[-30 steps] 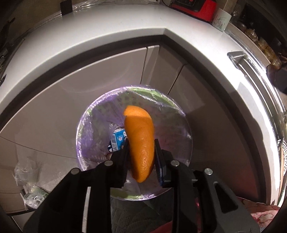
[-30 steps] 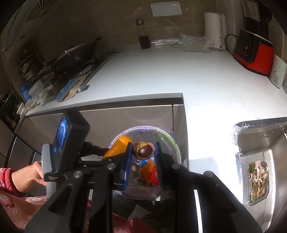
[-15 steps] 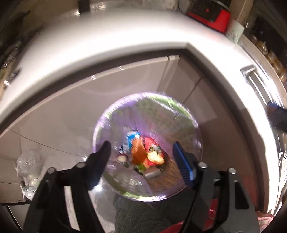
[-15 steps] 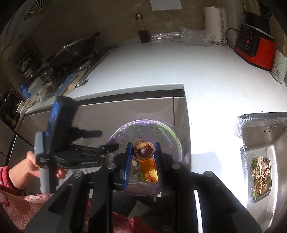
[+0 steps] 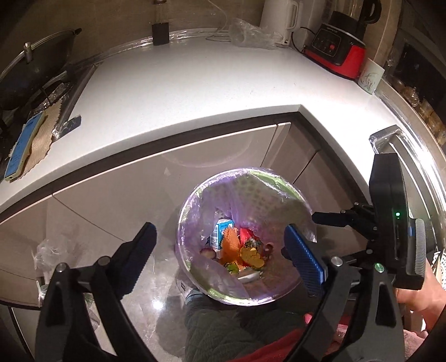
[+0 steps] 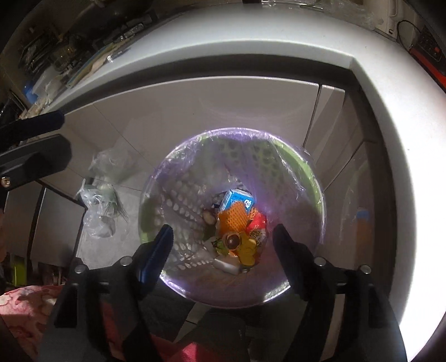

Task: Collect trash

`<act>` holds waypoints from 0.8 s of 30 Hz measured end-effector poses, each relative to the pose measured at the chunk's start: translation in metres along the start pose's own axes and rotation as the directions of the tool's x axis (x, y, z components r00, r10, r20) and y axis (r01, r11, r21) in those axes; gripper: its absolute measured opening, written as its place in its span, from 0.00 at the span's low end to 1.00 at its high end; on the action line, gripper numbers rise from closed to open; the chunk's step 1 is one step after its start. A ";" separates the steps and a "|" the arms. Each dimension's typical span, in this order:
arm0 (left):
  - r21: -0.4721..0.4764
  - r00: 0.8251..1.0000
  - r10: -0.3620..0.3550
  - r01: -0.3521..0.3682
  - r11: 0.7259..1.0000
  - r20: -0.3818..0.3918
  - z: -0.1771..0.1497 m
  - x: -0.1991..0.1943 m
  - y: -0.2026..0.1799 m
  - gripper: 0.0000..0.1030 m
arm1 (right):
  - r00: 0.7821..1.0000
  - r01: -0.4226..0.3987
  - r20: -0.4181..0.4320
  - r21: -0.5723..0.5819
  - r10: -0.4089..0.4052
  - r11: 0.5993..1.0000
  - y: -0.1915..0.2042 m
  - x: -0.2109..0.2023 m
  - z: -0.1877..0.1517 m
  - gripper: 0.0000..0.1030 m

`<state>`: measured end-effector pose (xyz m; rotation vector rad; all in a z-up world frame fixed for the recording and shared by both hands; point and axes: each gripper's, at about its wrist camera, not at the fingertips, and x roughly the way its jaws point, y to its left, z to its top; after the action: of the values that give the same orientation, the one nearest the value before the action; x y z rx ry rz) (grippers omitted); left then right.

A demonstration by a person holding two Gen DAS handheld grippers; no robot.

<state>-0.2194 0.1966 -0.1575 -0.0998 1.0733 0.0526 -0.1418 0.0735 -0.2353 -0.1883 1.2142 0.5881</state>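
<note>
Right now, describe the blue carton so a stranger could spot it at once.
Find the round bin lined with a purple bag, on the floor below the white countertop. Among the trash at its bottom, the blue carton lies at the far edge of the pile; it is the only blue, boxy piece, beside orange peel.

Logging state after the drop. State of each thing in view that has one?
Left hand-held gripper: open, jaws just opened, nothing between them.
Right hand-held gripper: open, jaws just opened, nothing between them.
Bin: uncovered, bag-lined, trash at the bottom.
Orange peel: in the bin.
Carton: in the bin, tilted.
Cabinet doors: closed.
Kettle: upright, lid down.
</note>
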 end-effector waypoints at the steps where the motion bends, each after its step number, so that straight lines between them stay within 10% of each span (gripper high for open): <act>1: -0.004 1.000 0.006 -0.006 1.000 -0.012 -0.001 0.003 0.001 0.86 | 1.000 -0.003 -0.020 -0.002 0.003 1.000 0.000 0.007 0.000 0.74; 9: -0.041 0.998 0.021 -0.023 0.999 -0.057 -0.003 0.011 0.000 0.86 | 1.000 0.004 -0.007 0.043 -0.003 0.999 -0.008 -0.004 0.004 0.85; 15: 0.033 0.991 -0.001 -0.003 0.999 0.137 0.045 -0.044 -0.013 0.87 | 0.980 0.097 0.169 0.078 -0.109 0.992 -0.003 -0.081 0.024 0.98; 18: 0.079 0.963 -0.069 0.050 0.996 0.260 0.076 -0.089 -0.021 0.93 | 0.932 0.164 0.308 0.117 -0.193 0.979 0.004 -0.142 0.037 0.98; 24: 0.251 0.869 -0.260 0.164 0.954 0.421 0.114 -0.178 -0.037 0.92 | 0.748 0.320 0.531 0.237 -0.399 0.917 0.042 -0.251 0.052 0.98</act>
<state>-0.2014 0.1727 0.0553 -0.0140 0.5910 -0.2294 -0.1762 0.0501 0.0211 -0.1165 0.5959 0.1888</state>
